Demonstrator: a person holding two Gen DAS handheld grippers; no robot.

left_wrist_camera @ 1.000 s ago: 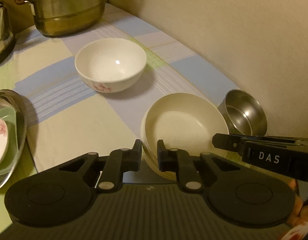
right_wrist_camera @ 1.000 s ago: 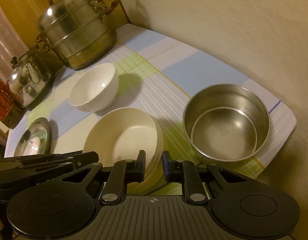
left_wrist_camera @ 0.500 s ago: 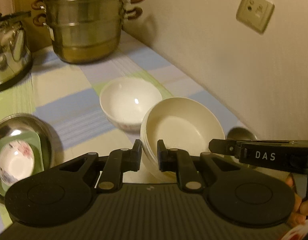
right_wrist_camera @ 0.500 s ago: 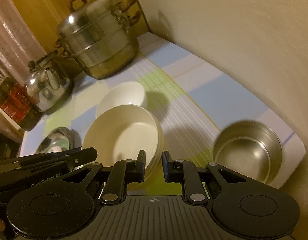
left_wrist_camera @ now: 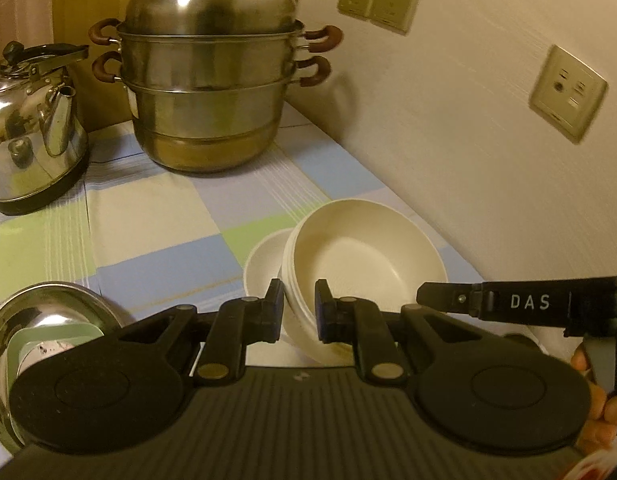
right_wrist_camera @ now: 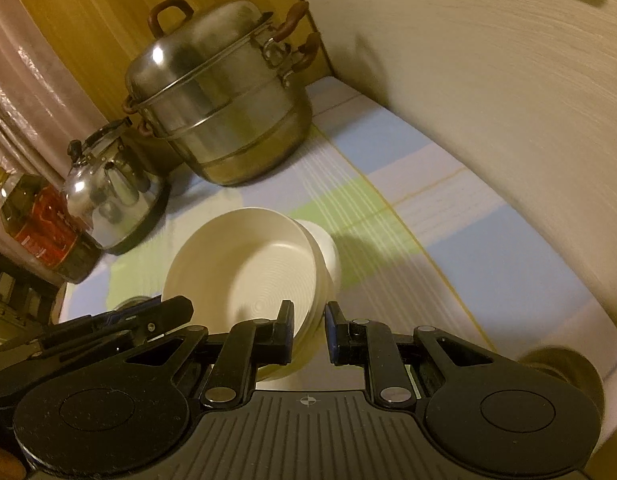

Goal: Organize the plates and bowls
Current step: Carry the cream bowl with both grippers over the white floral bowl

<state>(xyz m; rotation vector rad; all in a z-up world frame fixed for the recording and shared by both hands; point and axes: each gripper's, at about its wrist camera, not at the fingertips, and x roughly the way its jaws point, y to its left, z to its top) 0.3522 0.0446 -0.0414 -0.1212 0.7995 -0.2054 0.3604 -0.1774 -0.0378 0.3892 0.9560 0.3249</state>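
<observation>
Left gripper [left_wrist_camera: 299, 306] and right gripper [right_wrist_camera: 309, 330] each clamp rim of cream bowl stack [left_wrist_camera: 360, 264], held above white bowl [left_wrist_camera: 262, 268]. Keep level; lower centred; release together.

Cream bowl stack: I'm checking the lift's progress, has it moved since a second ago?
Yes. The cream bowl stack has moved away from the steel pan, up and toward the white bowl.

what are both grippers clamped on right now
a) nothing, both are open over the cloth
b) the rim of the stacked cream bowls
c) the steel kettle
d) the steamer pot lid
b: the left gripper and the right gripper each pinch the rim of the stacked cream bowls, one on each side.
</observation>
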